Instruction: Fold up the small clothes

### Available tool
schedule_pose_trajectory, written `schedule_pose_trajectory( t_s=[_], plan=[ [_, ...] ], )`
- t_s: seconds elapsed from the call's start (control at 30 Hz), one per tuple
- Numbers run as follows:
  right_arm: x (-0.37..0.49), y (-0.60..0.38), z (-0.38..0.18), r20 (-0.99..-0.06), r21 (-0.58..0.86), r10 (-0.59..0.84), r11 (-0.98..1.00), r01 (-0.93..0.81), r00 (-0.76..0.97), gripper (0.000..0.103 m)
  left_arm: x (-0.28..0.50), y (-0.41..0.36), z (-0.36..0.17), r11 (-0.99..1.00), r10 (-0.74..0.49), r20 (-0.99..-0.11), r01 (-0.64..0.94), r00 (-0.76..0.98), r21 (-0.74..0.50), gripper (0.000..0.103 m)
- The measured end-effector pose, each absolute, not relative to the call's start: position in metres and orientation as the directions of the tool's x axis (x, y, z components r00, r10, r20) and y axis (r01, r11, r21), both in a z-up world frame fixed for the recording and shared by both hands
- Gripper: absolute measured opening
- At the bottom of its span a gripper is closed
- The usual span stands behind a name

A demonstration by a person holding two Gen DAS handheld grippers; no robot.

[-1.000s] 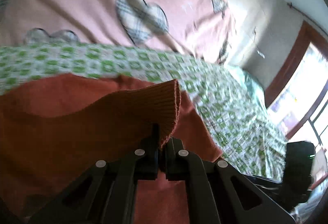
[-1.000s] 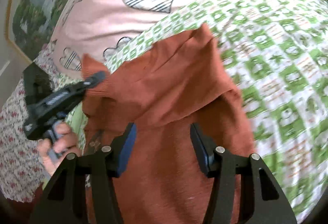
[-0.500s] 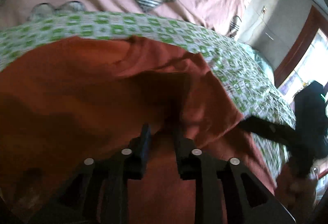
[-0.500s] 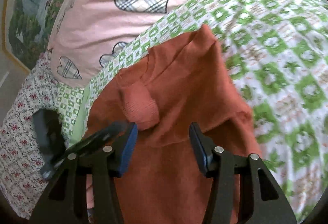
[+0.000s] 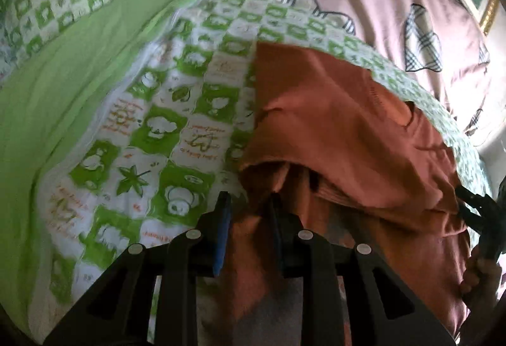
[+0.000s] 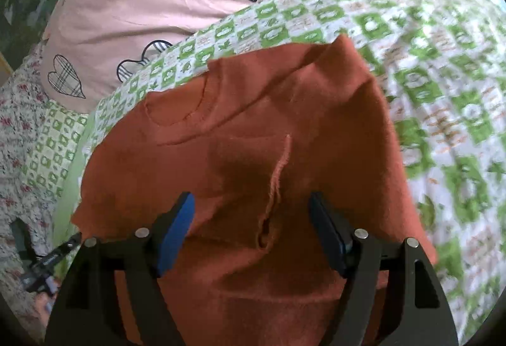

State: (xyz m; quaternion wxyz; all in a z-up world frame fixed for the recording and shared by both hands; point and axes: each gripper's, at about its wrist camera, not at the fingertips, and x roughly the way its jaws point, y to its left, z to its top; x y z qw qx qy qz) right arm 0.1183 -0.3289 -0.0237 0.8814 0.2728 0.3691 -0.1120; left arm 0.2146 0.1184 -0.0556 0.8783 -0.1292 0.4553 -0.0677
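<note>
The rust-orange knit sweater (image 6: pixel 284 131) lies partly folded on the green-and-white checked bedspread (image 6: pixel 442 93), near a pink heart-print pillow (image 6: pixel 132 7). The right claw (image 6: pixel 251 227) hovers over it, jaws opening wide; the left claw (image 5: pixel 249 213) stands narrowly parted at the sweater's left edge, gripping nothing

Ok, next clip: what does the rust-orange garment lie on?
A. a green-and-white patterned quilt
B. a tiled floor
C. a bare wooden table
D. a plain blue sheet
A: in the right wrist view the rust-orange garment is spread over the green-and-white patterned quilt, whose squares show beyond its top and right edges.
</note>
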Motion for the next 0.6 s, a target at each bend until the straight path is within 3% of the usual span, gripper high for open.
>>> schedule_pose_trajectory(
  t_s=[0.03, 0.07, 0.1, 0.17, 0.27, 0.4, 0.6],
  plan=[
    [0.123, -0.328, -0.025, -0.709, 0.4, 0.014, 0.832, 0.385, 0.705, 0.07, 0.22, 0.117, -0.061, 0.955, -0.249, -0.787, 0.006, 0.565, -0.297, 0.025],
    [0.129, -0.327, -0.026, -0.711, 0.402, 0.028, 0.836, 0.374, 0.702, 0.05, 0.226, 0.114, -0.064, 0.953, -0.261, -0.79, 0.015, 0.555, -0.304, 0.025],
    [0.133, -0.325, -0.028, -0.719, 0.408, 0.047, 0.836, 0.366, 0.693, 0.023, 0.233, 0.109, -0.066, 0.954, -0.262, -0.793, 0.025, 0.55, -0.298, 0.025],
    [0.141, -0.324, -0.028, -0.728, 0.437, 0.09, 0.825, 0.359, 0.68, 0.005, 0.244, 0.099, -0.067, 0.964, -0.241, -0.798, 0.042, 0.552, -0.262, 0.026],
    [0.132, -0.316, 0.009, -0.657, 0.436, 0.076, 0.85, 0.296, 0.75, 0.005, 0.254, 0.092, -0.058, 0.969, -0.235, -0.796, 0.068, 0.557, -0.238, 0.019],
    [0.099, -0.333, 0.057, -0.542, 0.468, 0.017, 0.837, 0.285, 0.84, 0.005, 0.235, 0.091, -0.022, 0.974, -0.207, -0.711, 0.076, 0.672, -0.211, 0.015],
    [0.087, -0.362, 0.016, -0.632, 0.486, 0.015, 0.786, 0.381, 0.775, 0.005, 0.229, 0.093, -0.058, 0.991, -0.124, -0.798, 0.032, 0.59, -0.13, 0.012]
  ],
)
